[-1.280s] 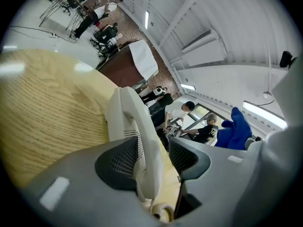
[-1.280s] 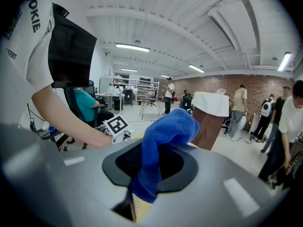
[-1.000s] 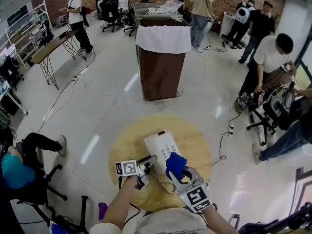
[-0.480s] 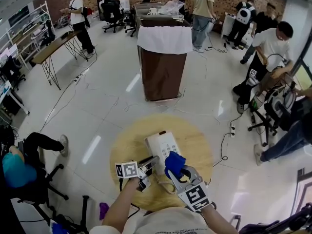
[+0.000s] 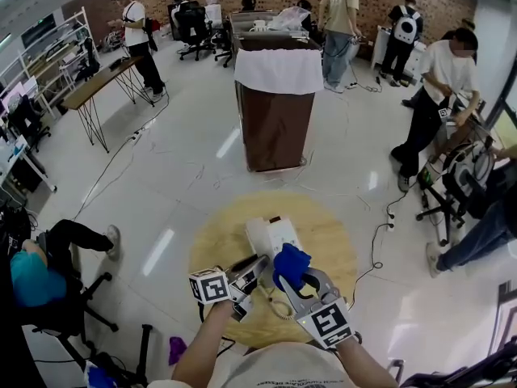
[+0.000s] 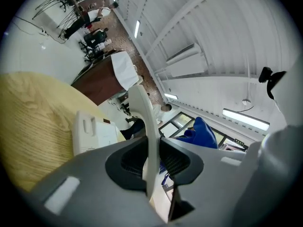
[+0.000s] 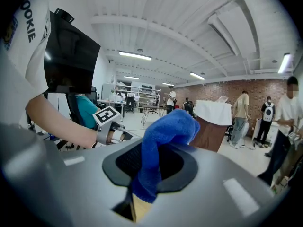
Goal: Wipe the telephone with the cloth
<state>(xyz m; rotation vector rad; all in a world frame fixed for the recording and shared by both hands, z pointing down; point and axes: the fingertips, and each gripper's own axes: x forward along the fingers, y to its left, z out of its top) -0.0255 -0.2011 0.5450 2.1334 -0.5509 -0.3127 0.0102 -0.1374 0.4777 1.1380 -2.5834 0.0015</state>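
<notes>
The white telephone (image 5: 268,234) lies flat on the round wooden counter (image 5: 218,249). Its slim white handset (image 6: 147,126) is off the cradle, pinched in the left gripper's (image 5: 258,267) fingers. The blue cloth (image 5: 291,263) is bunched and clamped in the right gripper (image 5: 293,278), just beside the handset.
</notes>
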